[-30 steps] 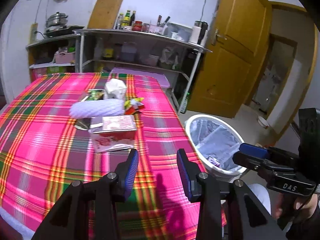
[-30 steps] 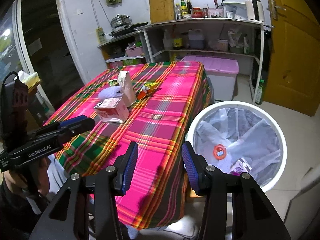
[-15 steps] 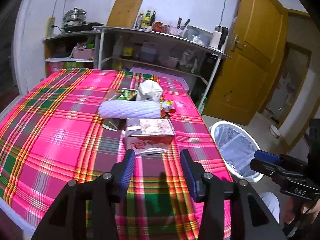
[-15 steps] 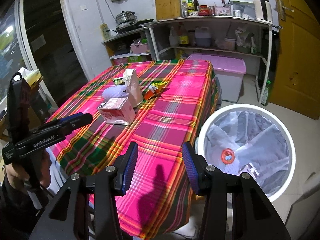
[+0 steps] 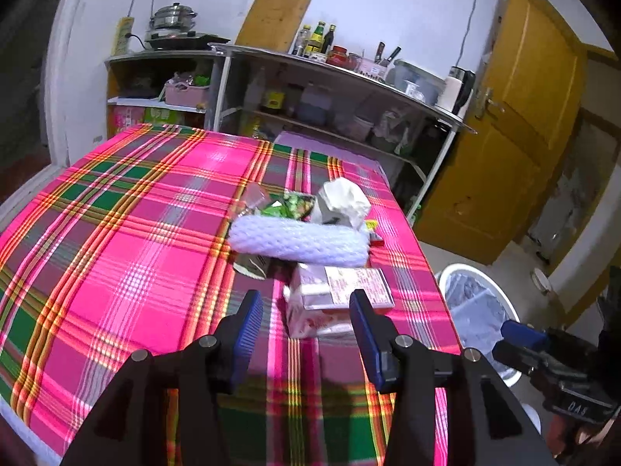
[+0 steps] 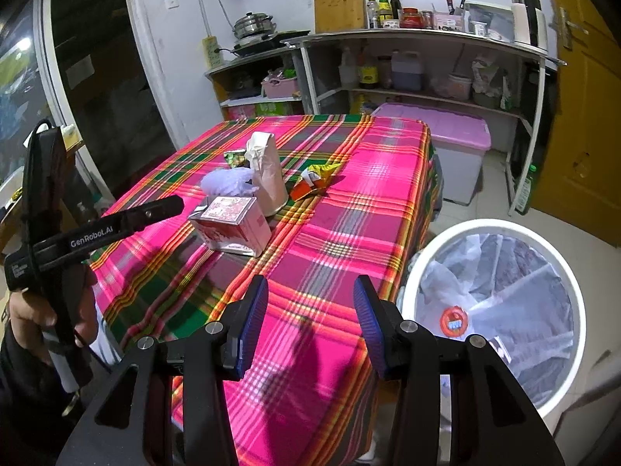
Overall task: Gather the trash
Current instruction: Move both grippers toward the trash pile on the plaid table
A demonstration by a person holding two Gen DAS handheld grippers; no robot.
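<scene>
A pink-and-white carton (image 5: pixel 337 295) lies on the plaid table (image 5: pixel 116 240), just ahead of my left gripper (image 5: pixel 306 334), which is open and frames the carton without touching it. Behind the carton lie a white foam net sleeve (image 5: pixel 299 240), a crumpled white paper bag (image 5: pixel 341 202) and a green wrapper (image 5: pixel 291 204). In the right wrist view my right gripper (image 6: pixel 310 322) is open and empty over the table's near corner. There the carton (image 6: pixel 233 225), the paper bag (image 6: pixel 268 174) and an orange-yellow wrapper (image 6: pixel 316 178) show, with the left gripper (image 6: pixel 170 206) close to the carton's left side.
A white bin (image 6: pixel 485 227) lined with a clear bag stands on the floor right of the table and holds some trash. Shelves (image 6: pixel 427 35) with bottles and a pink-lidded storage box (image 6: pixel 438 128) are behind the table. A yellow door (image 5: pixel 524 116) is at the right.
The left gripper swung away from the bin toward the table, closed in on the carton, and its jaws widened. The right gripper drifted a little along the table's edge, still open.
</scene>
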